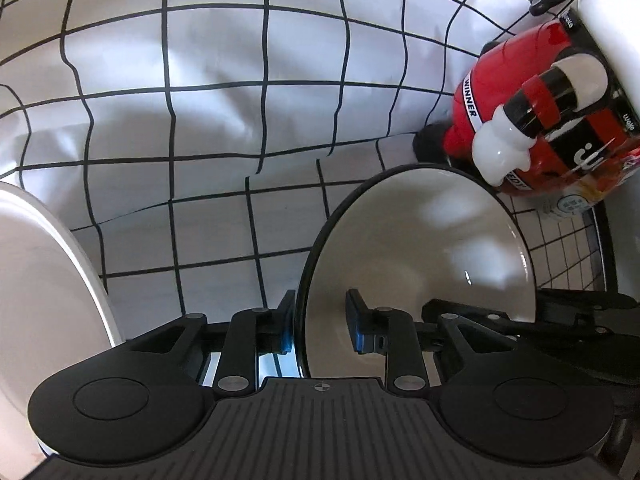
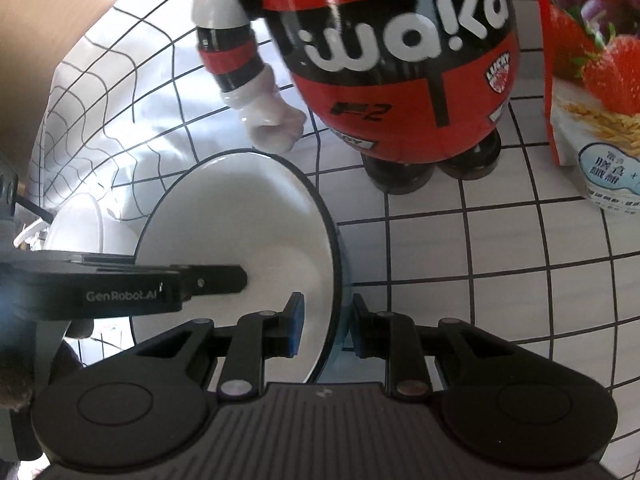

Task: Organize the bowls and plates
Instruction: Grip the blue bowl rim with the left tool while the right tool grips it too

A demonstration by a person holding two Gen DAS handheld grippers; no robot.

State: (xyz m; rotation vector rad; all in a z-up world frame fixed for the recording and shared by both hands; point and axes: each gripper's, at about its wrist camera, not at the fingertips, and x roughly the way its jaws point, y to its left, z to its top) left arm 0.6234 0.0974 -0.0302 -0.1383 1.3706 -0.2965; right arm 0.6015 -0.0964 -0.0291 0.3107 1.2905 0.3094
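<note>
Bowl [image 1: 420, 256] on edge at frame centre, rim between both tongs: left gripper [image 1: 320, 322] and right gripper [image 2: 324, 326] straddle it, seemingly not clamped. Close one before releasing; keep clear of figurine [image 2: 392, 60].

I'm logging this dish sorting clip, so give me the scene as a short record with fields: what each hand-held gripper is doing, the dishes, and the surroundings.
left hand-held gripper: straddles the rim of the black-rimmed white plate, gap visible at one pad
right hand-held gripper: straddles the same plate's rim from the other side, gaps at the pads
plate pose: on edge
other dishes: white bowl; another white dish
surface: white grid-pattern cloth
nearby: red and black figurine, strawberry cereal bag
</note>
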